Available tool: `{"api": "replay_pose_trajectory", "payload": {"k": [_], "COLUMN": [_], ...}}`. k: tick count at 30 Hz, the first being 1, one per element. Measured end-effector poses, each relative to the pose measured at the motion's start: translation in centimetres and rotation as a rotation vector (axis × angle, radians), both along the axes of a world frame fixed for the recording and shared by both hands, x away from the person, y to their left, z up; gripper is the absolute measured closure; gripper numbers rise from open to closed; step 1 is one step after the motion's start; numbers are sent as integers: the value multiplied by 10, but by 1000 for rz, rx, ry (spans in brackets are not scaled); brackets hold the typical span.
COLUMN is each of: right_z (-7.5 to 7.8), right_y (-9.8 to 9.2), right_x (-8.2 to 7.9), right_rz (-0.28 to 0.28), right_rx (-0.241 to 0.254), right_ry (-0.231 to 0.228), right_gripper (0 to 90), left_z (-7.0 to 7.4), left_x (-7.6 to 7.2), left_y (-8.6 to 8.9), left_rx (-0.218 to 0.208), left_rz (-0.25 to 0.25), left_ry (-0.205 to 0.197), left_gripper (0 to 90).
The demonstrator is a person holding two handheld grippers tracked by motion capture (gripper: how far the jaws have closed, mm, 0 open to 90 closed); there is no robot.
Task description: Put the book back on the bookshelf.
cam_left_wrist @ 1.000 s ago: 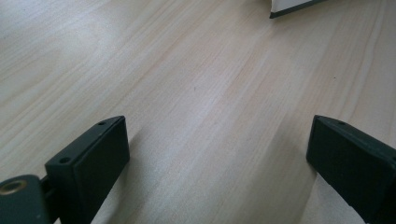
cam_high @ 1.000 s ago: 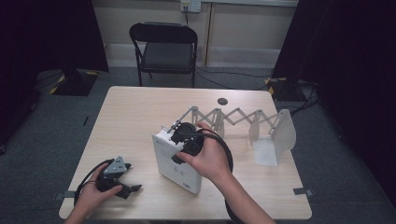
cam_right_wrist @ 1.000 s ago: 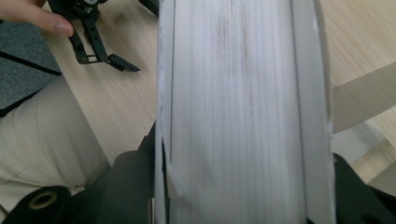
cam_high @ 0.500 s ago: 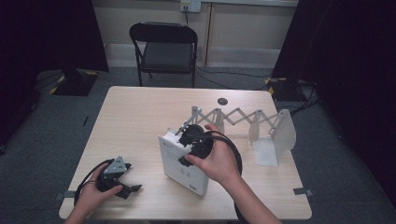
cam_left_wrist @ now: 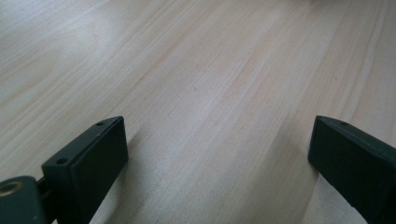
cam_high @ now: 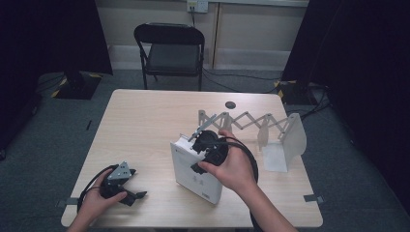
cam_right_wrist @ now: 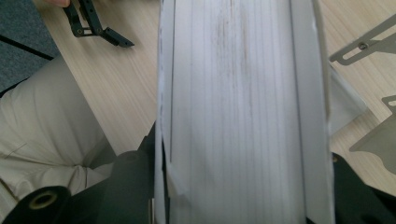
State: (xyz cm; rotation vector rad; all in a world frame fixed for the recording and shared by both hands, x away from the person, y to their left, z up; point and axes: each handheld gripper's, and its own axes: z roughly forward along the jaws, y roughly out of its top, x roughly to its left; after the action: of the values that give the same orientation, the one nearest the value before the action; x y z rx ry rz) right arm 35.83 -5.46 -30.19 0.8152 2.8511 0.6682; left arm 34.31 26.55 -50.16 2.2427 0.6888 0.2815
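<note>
A thick white book (cam_high: pixel 192 175) stands on its edge on the wooden table (cam_high: pixel 145 125), a little right of the middle. My right gripper (cam_high: pixel 209 145) is shut on its top; in the right gripper view the page edges of the book (cam_right_wrist: pixel 243 93) sit between the two black jaws. The left gripper (cam_high: pixel 131 195) rests on the table near the front left corner. It is open, and in the left gripper view its jaws stand wide apart over bare wood (cam_left_wrist: pixel 210 93).
A grey scissor-type extending rack (cam_high: pixel 241 121) with white end plates (cam_high: pixel 295 135) stands just right of and behind the book. A small dark disc (cam_high: pixel 230 105) lies farther back. A folding chair (cam_high: pixel 169 48) stands beyond the table. My trouser leg (cam_right_wrist: pixel 46 126) is at the front edge.
The right hand has carried the book a little to the right and nearer the front edge. The left gripper has stayed where it was.
</note>
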Motion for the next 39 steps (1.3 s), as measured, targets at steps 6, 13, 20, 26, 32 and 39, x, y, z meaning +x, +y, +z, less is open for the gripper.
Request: {"api": "replay_pose_trajectory", "payload": {"k": [6, 13, 20, 26, 32, 39], "right_z": [2, 1, 3, 5, 5, 6], "right_y": [-7, -12, -18, -25, -33, -41], "right_x": [-2, -4, -6, -8, -10, -11], "right_rz": [-4, -7, -11, -21, -28, -41], "right_rx": [12, 12, 9, 12, 14, 11], "right_ry": [6, 4, 10, 11, 17, 21], "right_gripper": [529, 529, 529, 529, 530, 530], "left_z": [0, 0, 0, -1, -1, -1], "left_x": [0, 0, 1, 0, 0, 0], "left_y": [0, -1, -1, -2, -3, -3], "left_rx": [0, 7, 9, 6, 8, 8], "left_rz": [0, 3, -4, -5, -6, -7], "left_ry": [0, 6, -3, 5, 6, 6], "left_gripper": [43, 35, 16, 8, 0, 0]}}
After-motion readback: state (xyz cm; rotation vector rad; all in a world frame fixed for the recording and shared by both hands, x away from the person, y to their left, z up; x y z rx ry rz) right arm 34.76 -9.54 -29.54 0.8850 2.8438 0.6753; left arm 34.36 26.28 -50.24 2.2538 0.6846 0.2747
